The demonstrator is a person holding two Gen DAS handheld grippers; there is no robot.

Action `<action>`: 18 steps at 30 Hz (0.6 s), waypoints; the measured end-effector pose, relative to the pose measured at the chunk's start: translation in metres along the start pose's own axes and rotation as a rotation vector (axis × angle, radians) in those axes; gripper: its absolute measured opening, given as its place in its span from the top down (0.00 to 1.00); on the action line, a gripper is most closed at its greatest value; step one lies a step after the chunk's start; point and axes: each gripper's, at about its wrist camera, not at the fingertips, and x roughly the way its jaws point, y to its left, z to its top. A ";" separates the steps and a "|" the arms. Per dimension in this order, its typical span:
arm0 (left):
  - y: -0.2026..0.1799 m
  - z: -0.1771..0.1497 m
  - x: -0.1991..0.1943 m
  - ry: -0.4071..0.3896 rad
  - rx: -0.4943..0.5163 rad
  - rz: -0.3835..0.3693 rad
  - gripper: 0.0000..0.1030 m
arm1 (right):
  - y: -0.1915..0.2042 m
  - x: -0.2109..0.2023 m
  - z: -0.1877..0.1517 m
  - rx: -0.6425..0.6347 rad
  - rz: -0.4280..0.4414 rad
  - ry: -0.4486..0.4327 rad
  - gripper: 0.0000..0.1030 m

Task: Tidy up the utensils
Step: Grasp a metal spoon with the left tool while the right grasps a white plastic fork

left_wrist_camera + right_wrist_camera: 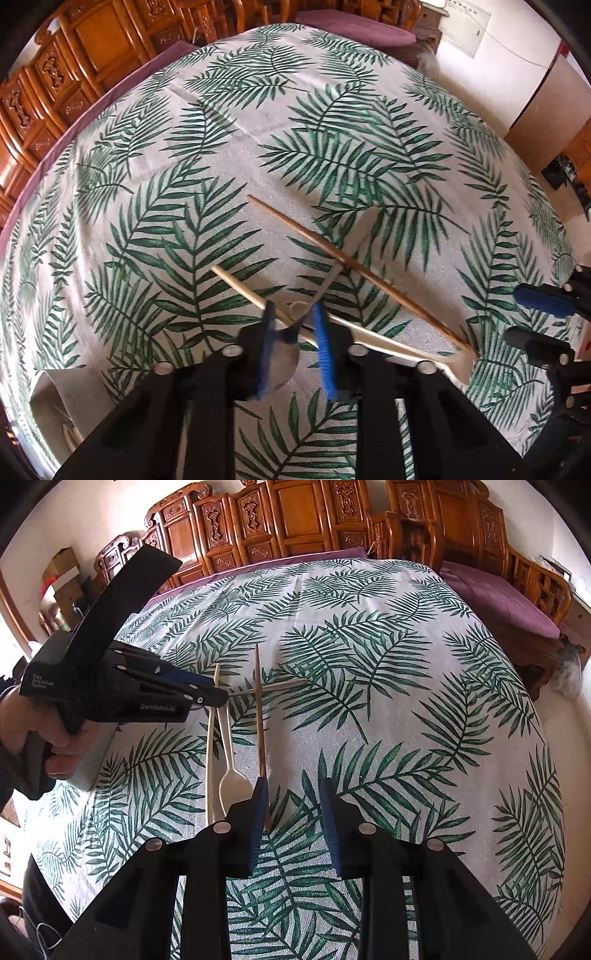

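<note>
On the leaf-print tablecloth [406, 664] I count four utensils: one metal spoon [284, 354], one brown chopstick [259, 716], one pale chopstick [211, 760], one pale spoon [231, 775]. The left gripper [293, 321] is clenched on the metal spoon at 6 o'clock; the right gripper [291, 797] is released, holding nothing

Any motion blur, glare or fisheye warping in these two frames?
Left wrist view: the left gripper has smeared blue fingers, so motion blur; the metal spoon between them is soft. Right wrist view: sharp, the window side blown out. Both views bow the tablecloth strongly.
</note>
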 end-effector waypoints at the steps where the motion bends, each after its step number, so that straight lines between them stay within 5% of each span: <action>1: 0.000 0.000 0.001 0.005 0.001 0.009 0.89 | 0.000 -0.001 0.000 0.000 0.001 -0.001 0.69; 18: 0.000 -0.038 -0.019 -0.014 -0.065 0.004 0.97 | 0.013 -0.006 -0.001 -0.018 0.011 -0.009 0.69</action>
